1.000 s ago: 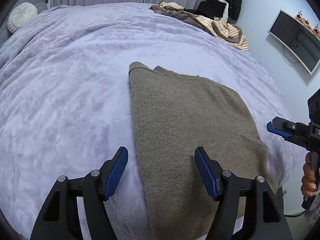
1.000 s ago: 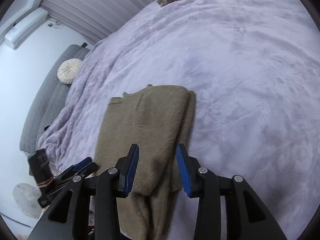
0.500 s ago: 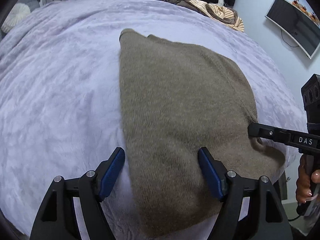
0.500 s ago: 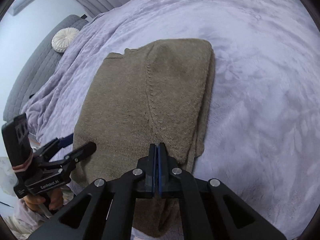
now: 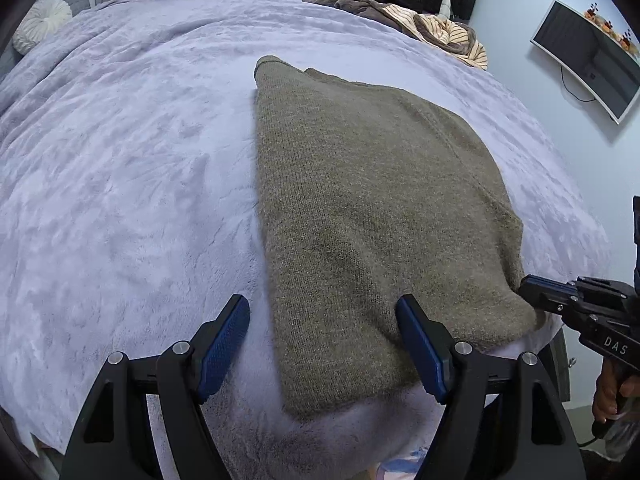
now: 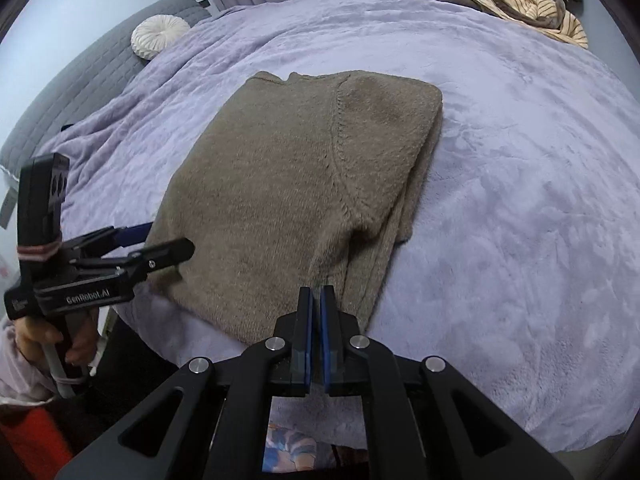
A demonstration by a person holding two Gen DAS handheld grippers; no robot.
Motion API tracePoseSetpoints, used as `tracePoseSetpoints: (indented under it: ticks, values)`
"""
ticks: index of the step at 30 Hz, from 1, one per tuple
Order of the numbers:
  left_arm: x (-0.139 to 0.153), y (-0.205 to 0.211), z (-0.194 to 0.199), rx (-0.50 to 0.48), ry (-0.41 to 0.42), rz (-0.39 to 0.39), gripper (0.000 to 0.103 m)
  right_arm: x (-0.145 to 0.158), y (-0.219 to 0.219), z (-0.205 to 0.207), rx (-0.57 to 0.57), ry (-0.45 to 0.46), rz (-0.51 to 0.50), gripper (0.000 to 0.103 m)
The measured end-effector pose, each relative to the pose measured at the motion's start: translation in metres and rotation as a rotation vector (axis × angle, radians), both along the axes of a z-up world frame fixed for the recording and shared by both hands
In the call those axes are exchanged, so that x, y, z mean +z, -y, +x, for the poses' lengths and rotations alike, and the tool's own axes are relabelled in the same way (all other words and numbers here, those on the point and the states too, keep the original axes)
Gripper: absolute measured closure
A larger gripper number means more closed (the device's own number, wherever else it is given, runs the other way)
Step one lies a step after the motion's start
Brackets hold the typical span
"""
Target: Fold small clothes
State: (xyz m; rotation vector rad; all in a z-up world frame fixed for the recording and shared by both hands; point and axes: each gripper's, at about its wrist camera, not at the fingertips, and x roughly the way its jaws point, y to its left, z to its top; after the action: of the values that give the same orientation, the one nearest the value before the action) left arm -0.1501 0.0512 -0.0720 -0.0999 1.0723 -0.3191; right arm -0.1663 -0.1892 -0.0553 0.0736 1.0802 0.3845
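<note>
Closest to us in the right wrist view, our right gripper (image 6: 316, 300) has its two blue-padded fingers (image 6: 307, 332) pressed almost together, and a thin bit of the near hem of the olive-brown sweater (image 6: 288, 184) seems pinched between the tips. Its jaws have just been closing, and the knit edge lies right at the tips, where a narrow folded strip of the garment runs down beside them.

In the left wrist view, our left gripper (image 5: 322, 344) stands wide apart, its fingers (image 5: 222, 344) straddling the sweater's (image 5: 360, 216) near left corner. The left pad sits over bare blanket, just clear of the cloth; the right pad rests at the top of the knit, near the front hem. Its jaws have just been opening, with the sweater's corner between them but not squeezed.

The sweater lies flat near the front edge of the bed, folded lengthwise, collar end pointing away from us, hem end towards us. Under it spreads a lilac plush blanket (image 5: 120, 160) covering the whole bed.

Farther off, a heap of striped and dark clothes (image 5: 432, 24) sits at the far side of the bed, well apart from the sweater. A round cream cushion (image 6: 160, 40) rests on a grey couch beyond the blanket, and a dark screen (image 5: 588, 60) hangs on the pale wall
</note>
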Motion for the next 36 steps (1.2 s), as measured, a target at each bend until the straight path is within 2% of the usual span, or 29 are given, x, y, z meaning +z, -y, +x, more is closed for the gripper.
tracePoseSetpoints:
  ticks: [6, 10, 15, 18, 21, 24, 27, 30, 33, 36]
  values:
    - [0.008, 0.0, -0.006, 0.011, 0.009, 0.021, 0.026, -0.003, 0.018, -0.005, -0.081, -0.027, 0.072, 0.097]
    - [0.013, -0.003, -0.009, 0.033, 0.015, 0.03, 0.026, 0.011, 0.02, -0.008, -0.11, 0.007, 0.092, 0.097]
    - [0.021, -0.005, -0.008, 0.068, 0.033, 0.009, 0.026, 0.027, 0.006, -0.001, -0.064, 0.038, 0.161, 0.097]
    - [0.022, -0.003, -0.007, 0.07, 0.036, 0.022, 0.026, 0.02, -0.012, 0.009, -0.042, 0.025, 0.115, 0.097]
    - [0.023, -0.003, -0.008, 0.079, 0.038, 0.038, 0.026, 0.0, -0.007, 0.018, -0.116, -0.046, 0.06, 0.097]
    - [0.023, -0.005, -0.008, 0.083, 0.04, 0.041, 0.026, -0.008, 0.018, 0.016, -0.184, -0.081, 0.178, 0.097]
    - [0.022, -0.004, -0.007, 0.08, 0.033, 0.044, 0.026, -0.002, 0.033, 0.01, -0.223, -0.067, 0.203, 0.097]
    - [0.02, -0.002, -0.004, 0.079, 0.027, 0.045, 0.026, 0.009, 0.044, 0.008, -0.279, -0.034, 0.122, 0.096]
    - [0.021, 0.0, -0.002, 0.078, 0.026, 0.049, 0.026, 0.015, 0.056, 0.008, -0.308, -0.036, 0.155, 0.096]
    - [0.021, 0.002, 0.0, 0.08, 0.026, 0.057, 0.026, 0.02, 0.057, 0.012, -0.315, -0.031, 0.145, 0.095]
